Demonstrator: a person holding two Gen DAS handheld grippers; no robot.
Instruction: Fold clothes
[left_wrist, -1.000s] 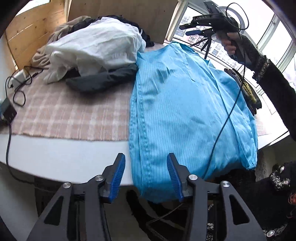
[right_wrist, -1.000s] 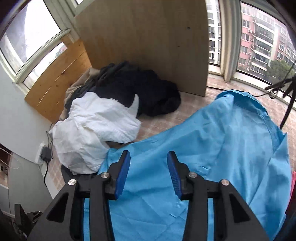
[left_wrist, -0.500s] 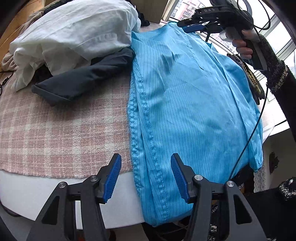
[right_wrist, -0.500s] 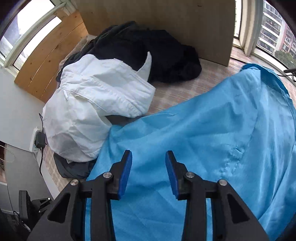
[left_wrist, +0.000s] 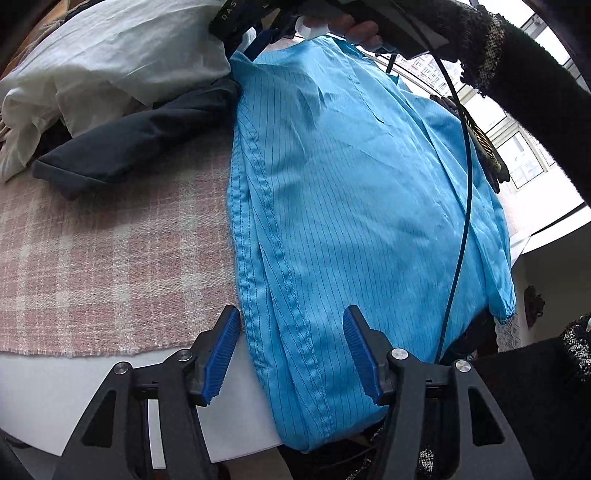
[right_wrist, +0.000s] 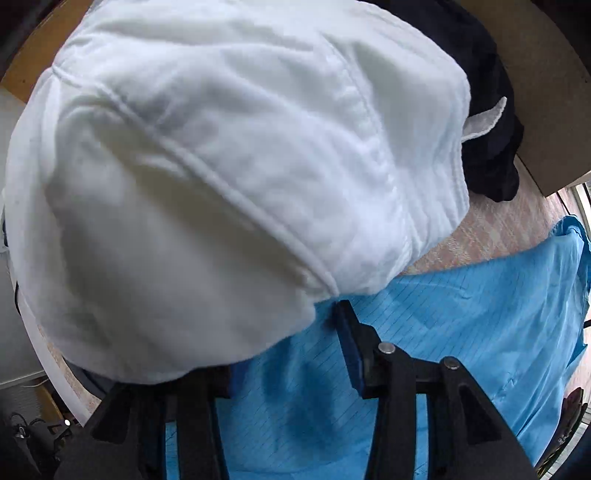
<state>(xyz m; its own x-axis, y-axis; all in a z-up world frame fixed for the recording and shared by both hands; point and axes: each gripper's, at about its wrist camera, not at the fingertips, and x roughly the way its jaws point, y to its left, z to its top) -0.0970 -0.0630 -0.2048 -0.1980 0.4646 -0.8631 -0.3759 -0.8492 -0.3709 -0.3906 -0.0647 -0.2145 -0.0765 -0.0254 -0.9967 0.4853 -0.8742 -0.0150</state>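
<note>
Blue pinstriped garment lies spread on the plaid cloth, hem overhanging. Left gripper, spread, straddles the hem edge; right gripper, apparently spread, sits at the far edge beside the white garment. Judged step: grasping edges for a fold.

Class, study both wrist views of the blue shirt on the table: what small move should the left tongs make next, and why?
Probably close the left tongs on the blue shirt hem. They stand open, straddling its stitched side edge where it hangs over the table. The right tongs are already at the shirt's far end, partly hidden by the white garment, so both ends could then be lifted to fold.
</note>
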